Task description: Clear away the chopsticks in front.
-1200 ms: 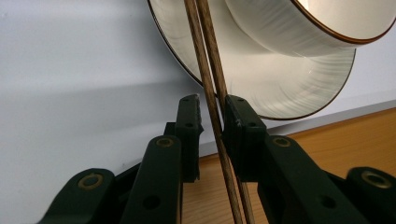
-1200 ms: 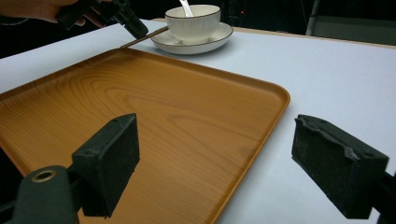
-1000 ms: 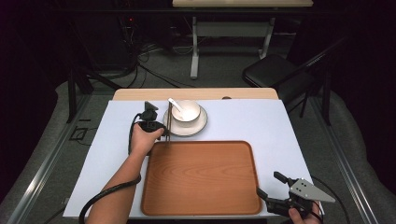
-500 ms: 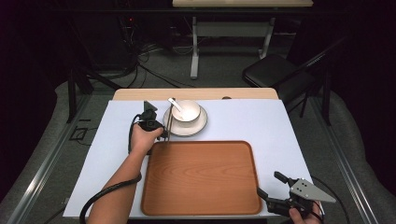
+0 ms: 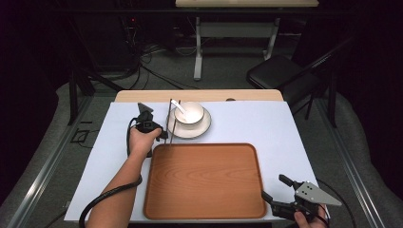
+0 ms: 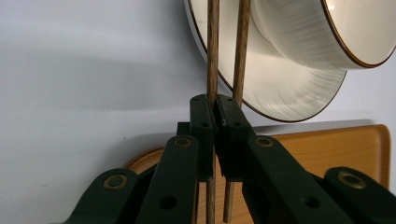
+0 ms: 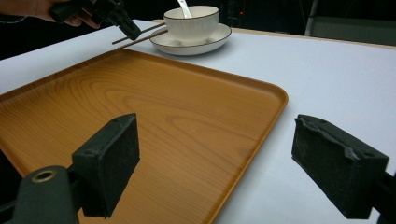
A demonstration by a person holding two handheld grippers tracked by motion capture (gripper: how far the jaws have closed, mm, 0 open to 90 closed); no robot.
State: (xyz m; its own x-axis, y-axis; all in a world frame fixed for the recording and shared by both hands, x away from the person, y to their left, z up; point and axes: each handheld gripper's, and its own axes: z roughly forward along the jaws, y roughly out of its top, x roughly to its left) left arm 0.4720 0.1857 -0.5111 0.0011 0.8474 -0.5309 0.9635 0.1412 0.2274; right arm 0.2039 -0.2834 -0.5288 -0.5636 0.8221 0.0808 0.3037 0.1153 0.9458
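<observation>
Two wooden chopsticks lie along the left rim of a white plate that carries a white bowl with a spoon in it. My left gripper is shut on the chopsticks just beyond the far-left corner of the wooden tray. In the left gripper view its pads pinch one chopstick, and the second stick runs close under the right jaw, beside the plate. My right gripper stands open and empty over the tray's near-right corner.
The white table sheet has free room to the right of the tray and plate. The table's wooden far edge lies behind the bowl. A black chair and desk legs stand on the floor beyond.
</observation>
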